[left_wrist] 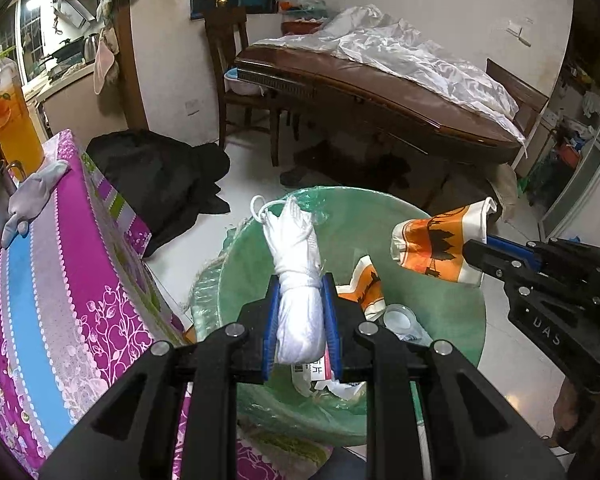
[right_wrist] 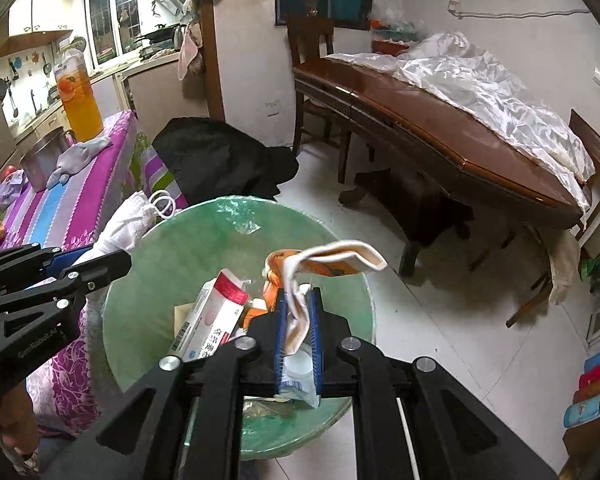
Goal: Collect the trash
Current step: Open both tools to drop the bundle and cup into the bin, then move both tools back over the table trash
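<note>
My left gripper (left_wrist: 300, 312) pinches a rolled white mask (left_wrist: 296, 264) at lower centre, and my right gripper (right_wrist: 298, 328) clamps a crushed orange paper cup (right_wrist: 324, 260), both over the green-lined trash bin (right_wrist: 172, 280) on the white tile floor (right_wrist: 460, 340). Inside the bin lies a red-and-white box (right_wrist: 212, 320) with print too blurred to read, its lower end cut off behind my linkage. Farther off, the purple floral tablecloth (left_wrist: 52, 280) carries an orange juice bottle (left_wrist: 12, 120) at upper left, and a wooden table (right_wrist: 440, 128) under a white sheet (right_wrist: 500, 100) fills the upper right.

Dim indoor light, sharp focus (fisheye-warped edges)
</note>
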